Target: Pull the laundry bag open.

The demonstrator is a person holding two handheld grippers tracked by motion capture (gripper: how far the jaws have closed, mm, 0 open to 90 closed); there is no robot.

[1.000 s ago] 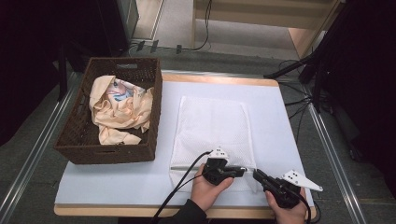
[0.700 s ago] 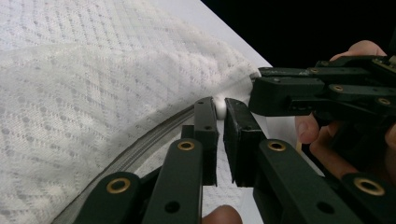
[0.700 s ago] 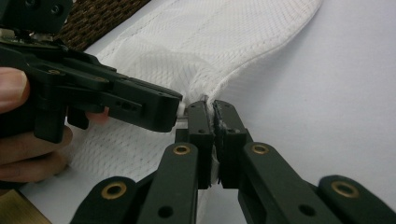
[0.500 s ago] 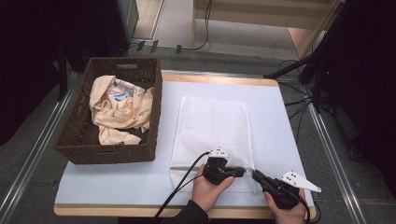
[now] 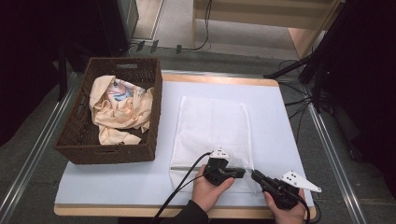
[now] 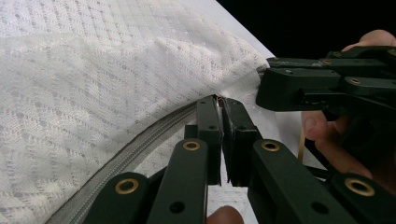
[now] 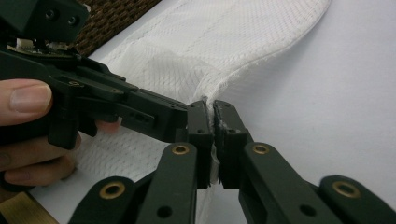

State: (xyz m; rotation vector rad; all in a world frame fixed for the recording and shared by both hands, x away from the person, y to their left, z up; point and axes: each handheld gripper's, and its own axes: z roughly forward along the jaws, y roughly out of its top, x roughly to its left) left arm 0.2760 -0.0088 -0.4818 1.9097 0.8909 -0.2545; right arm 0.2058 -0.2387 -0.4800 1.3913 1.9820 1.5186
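From above, the white bag [image 5: 212, 135] lies flat right of the basket [image 5: 154, 112], both grippers at its near edge. Left gripper [image 6: 221, 105] is clamped on its zipper edge; right gripper [image 7: 214, 112] pinches the hem. No fold yet, I'd say.

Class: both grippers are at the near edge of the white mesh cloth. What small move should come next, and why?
Probably lift both together. The left gripper and right gripper are each shut on the near edge of the white mesh zippered cloth, which otherwise lies flat on the white table.

Matt white mesh cloth [image 5: 212, 126], wicker basket [image 5: 77, 140]
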